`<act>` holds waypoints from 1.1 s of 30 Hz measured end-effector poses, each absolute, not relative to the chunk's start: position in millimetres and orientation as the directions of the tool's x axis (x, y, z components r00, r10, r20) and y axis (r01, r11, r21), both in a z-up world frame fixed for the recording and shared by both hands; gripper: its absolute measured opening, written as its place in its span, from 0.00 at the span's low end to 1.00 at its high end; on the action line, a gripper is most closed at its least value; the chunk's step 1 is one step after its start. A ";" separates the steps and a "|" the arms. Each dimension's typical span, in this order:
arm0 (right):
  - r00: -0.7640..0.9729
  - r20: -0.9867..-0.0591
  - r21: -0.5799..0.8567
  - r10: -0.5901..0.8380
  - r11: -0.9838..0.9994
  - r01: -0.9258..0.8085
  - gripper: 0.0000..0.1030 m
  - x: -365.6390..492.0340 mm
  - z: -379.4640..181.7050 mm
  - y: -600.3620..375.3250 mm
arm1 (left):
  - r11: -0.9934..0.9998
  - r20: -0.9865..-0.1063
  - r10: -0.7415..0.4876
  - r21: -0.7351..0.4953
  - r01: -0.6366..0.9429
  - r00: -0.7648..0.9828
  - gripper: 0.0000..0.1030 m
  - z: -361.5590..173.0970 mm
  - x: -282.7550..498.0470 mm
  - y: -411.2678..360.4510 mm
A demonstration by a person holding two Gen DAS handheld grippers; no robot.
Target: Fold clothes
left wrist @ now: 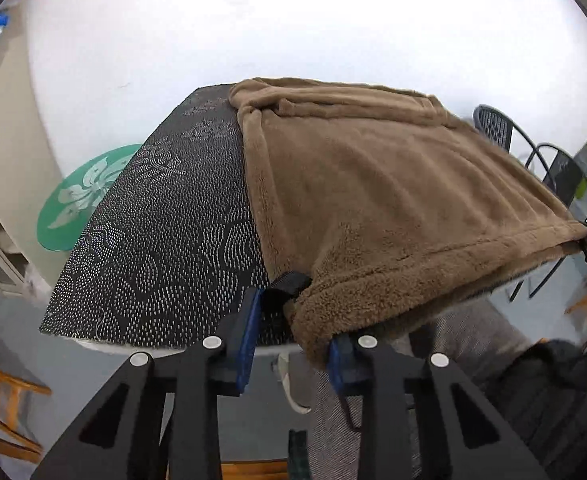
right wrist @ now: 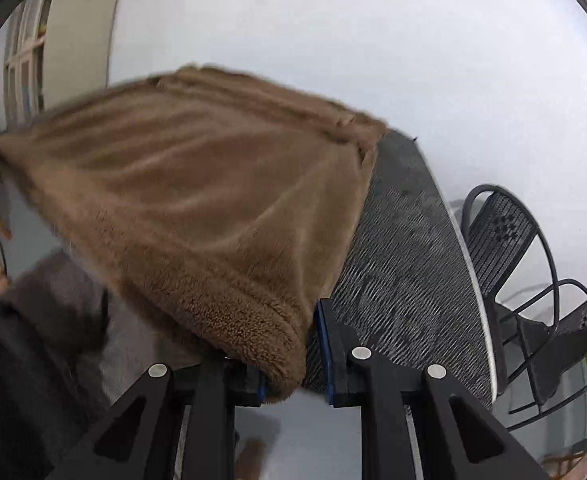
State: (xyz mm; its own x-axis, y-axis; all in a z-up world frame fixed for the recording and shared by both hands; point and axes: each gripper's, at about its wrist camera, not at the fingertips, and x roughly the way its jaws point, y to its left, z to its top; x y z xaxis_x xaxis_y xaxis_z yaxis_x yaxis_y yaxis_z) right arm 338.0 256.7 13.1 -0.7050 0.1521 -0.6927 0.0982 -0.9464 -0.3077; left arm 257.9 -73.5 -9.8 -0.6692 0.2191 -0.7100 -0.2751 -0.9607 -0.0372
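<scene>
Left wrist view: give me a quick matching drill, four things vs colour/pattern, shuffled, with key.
Things:
1. garment
2. table
3. round disc
4. gripper pads

Descriptions:
A. green with white flower
B. blue
C. brown fleece
D. black with white dotted pattern

Pairs: 1-C, 2-D, 3-A, 4-B
</scene>
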 end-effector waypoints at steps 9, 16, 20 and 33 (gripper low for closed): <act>-0.718 -0.695 -0.195 0.026 -0.969 0.153 0.54 351.4 25.8 274.3 | -0.908 -0.722 0.264 0.037 -0.417 -0.640 0.45 -4.2 267.6 -74.0; -0.798 -0.586 0.030 -0.142 -0.988 0.153 0.68 363.5 73.9 305.5 | -0.886 -0.645 0.396 -0.082 -0.456 -0.653 0.64 32.9 269.8 -97.2; -0.821 -0.528 0.129 -0.215 -0.976 0.173 0.68 328.4 88.3 300.7 | -0.853 -0.509 0.513 -0.216 -0.474 -0.691 0.78 58.3 247.4 -90.8; -0.582 -0.785 0.053 -0.212 -0.959 0.277 0.68 274.1 14.5 284.2 | -0.875 -0.724 0.414 -0.151 -0.459 -0.551 0.77 -17.4 195.5 -44.0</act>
